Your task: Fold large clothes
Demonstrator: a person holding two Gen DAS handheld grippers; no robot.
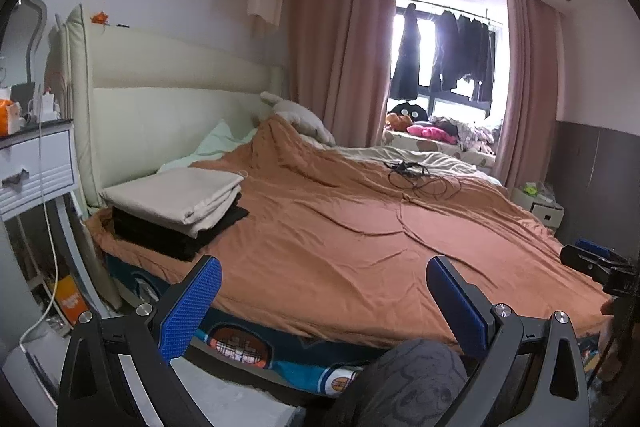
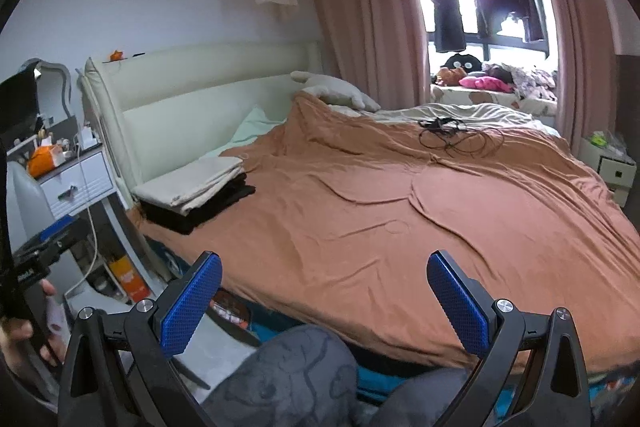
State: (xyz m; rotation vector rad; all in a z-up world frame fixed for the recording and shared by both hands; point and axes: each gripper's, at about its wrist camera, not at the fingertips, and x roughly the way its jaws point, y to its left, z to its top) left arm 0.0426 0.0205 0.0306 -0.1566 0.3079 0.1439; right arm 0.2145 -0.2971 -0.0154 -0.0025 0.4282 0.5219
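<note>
Left wrist view: the left gripper (image 1: pixel 324 307) is held at the near edge of the bed, its blue-padded fingers (image 1: pixel 192 311) spread wide with nothing between them. A folded stack of clothes (image 1: pixel 176 207), beige pieces on top of black ones, lies at the left of the orange bedspread (image 1: pixel 360 247), close to the cream headboard (image 1: pixel 168 99). A tangle of black cable (image 1: pixel 412 175) lies farther back on the bedspread. The right gripper (image 1: pixel 600 263) shows at the right frame edge.

Right wrist view: the right gripper (image 2: pixel 324 303) is likewise fully spread and empty, above a grey-clad knee (image 2: pixel 288 379). The same stack of clothes (image 2: pixel 196 195) sits at the left, beside the white nightstand (image 2: pixel 76 183).
</note>
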